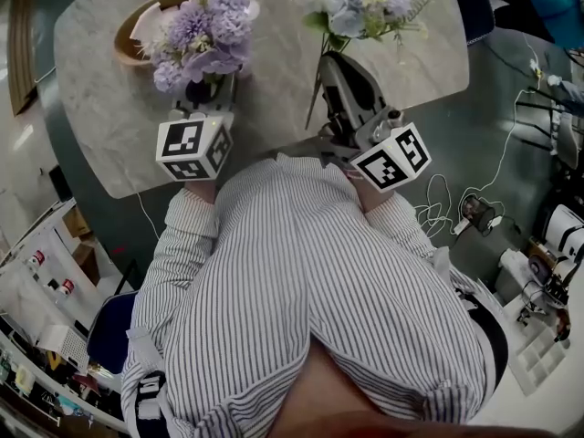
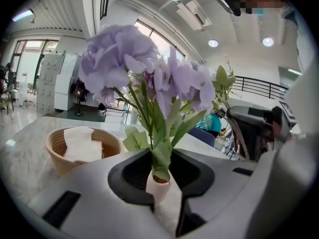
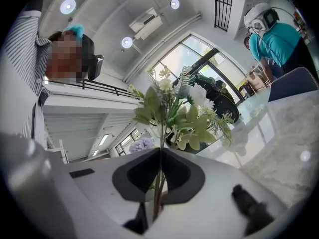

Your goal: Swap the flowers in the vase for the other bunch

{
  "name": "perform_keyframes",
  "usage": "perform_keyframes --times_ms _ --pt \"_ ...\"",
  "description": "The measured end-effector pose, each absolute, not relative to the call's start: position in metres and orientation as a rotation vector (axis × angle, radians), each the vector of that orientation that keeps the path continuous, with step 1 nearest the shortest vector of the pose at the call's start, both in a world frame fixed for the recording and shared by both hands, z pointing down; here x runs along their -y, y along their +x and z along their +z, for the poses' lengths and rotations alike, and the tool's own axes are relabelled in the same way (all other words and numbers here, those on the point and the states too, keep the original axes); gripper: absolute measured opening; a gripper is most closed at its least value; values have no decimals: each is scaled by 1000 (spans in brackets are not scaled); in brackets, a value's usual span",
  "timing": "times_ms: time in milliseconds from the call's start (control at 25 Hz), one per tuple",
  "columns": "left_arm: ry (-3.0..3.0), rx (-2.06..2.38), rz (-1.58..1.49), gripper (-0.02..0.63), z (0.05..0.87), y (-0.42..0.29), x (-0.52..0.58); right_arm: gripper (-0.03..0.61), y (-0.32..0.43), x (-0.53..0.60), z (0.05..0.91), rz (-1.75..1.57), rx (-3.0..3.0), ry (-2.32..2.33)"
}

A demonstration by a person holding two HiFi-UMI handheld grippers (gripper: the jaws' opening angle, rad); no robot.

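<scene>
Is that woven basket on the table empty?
No, the woven basket holds folded white paper, seen plainly in the left gripper view.

On the table, the basket lies left of the vase; the other bunch is at its right.

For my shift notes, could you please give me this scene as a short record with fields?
Left tool: shut on vase
Vase: holds purple flowers
Right tool: shut on stems of white bunch
Basket: on table, beside the purple flowers, napkins inside
Swap: not yet done
</scene>
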State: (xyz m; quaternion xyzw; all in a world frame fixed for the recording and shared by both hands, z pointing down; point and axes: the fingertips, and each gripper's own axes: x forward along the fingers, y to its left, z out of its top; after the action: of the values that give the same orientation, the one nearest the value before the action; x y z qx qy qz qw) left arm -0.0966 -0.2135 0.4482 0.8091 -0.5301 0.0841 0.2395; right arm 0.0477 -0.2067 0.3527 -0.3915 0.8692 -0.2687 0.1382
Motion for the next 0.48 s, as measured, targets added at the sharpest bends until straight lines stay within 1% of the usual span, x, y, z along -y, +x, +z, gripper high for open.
perform_keyframes --times_ms 280,480 --pt "2238 1433 264 69 452 -91 214 25 50 210 358 -791 -2513 -1130" --pt "2243 1435 291 58 449 -92 212 25 48 209 354 -783 -2512 -1125"
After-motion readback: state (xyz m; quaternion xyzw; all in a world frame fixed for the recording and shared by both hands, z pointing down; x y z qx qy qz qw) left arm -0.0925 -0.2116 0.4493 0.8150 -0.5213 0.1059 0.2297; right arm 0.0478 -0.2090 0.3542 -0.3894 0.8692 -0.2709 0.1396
